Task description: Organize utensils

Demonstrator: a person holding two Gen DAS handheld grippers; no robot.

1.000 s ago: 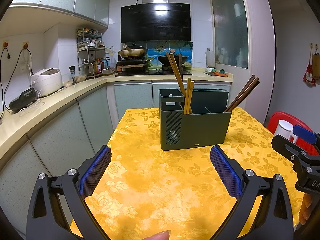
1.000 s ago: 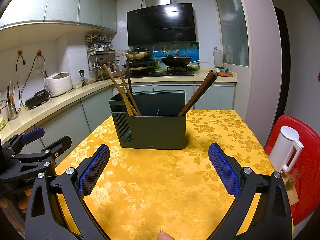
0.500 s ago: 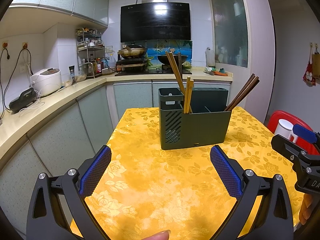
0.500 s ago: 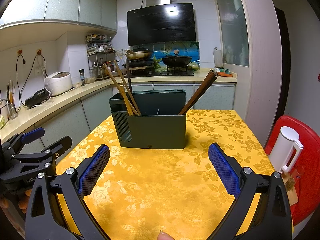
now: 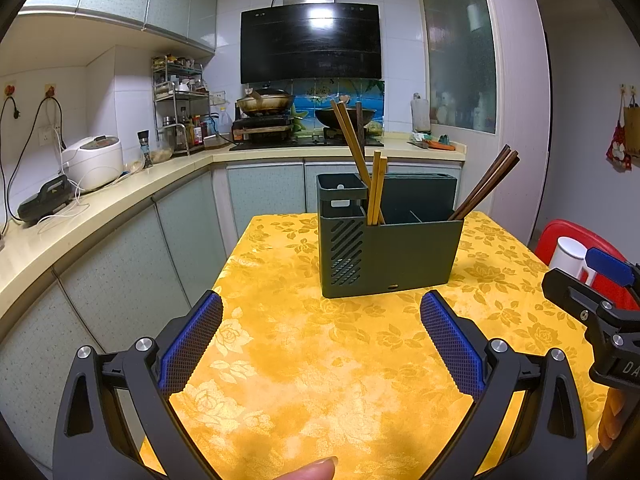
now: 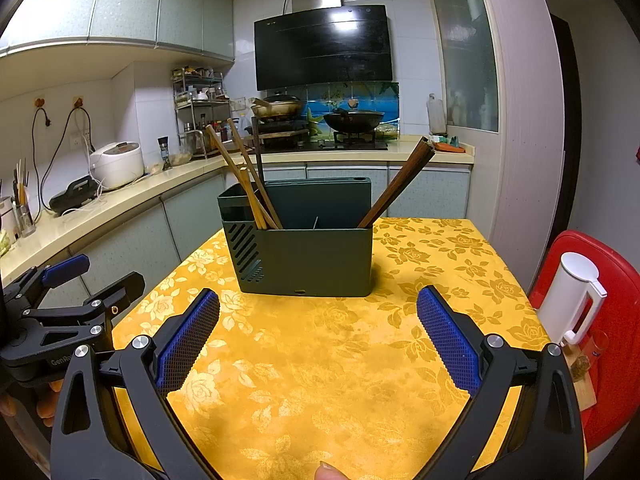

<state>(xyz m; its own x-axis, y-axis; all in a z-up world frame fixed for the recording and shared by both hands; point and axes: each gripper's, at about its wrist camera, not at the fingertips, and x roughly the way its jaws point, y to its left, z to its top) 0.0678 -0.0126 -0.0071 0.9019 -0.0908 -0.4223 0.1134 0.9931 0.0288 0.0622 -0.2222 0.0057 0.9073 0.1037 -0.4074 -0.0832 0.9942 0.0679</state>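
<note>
the holder [image 5: 386,248] stands upright on the bench [image 5: 320,360], toward its far half, a little left of the middle in the right wrist view. light chopsticks [image 5: 374,188] stand in its left compartment, next to the slotted end, and lean in different ways. dark chopsticks [image 5: 486,184] sit in the right compartment and lean out over the right end of the holder.

the left gripper [image 5: 320,344] hangs over the near part of the bench with its fingers [image 5: 192,344] wide apart and nothing between them. the right gripper [image 6: 318,340] is the same, fingers [image 6: 448,340] wide apart and empty. each gripper shows at the side edge of the other view, so they are side by side and apart. a fingertip shows at the bottom edge of both views.

between the grippers and the holder the yellow cloth is bare, so there is open room in front of the holder. the left edge of the bench is near the low cabinets [image 5: 120,280], with only a narrow gap there. on the right side a red chair [image 6: 612,320] with a white jug [image 6: 572,296] stands just beside the bench edge. behind the holder the bench continues a short way toward the far cabinets.

compared with the frames one second and half a second ago, almost nothing differs: both grippers stay at the same place with the same opening, and the holder and chopsticks have not moved.
</note>
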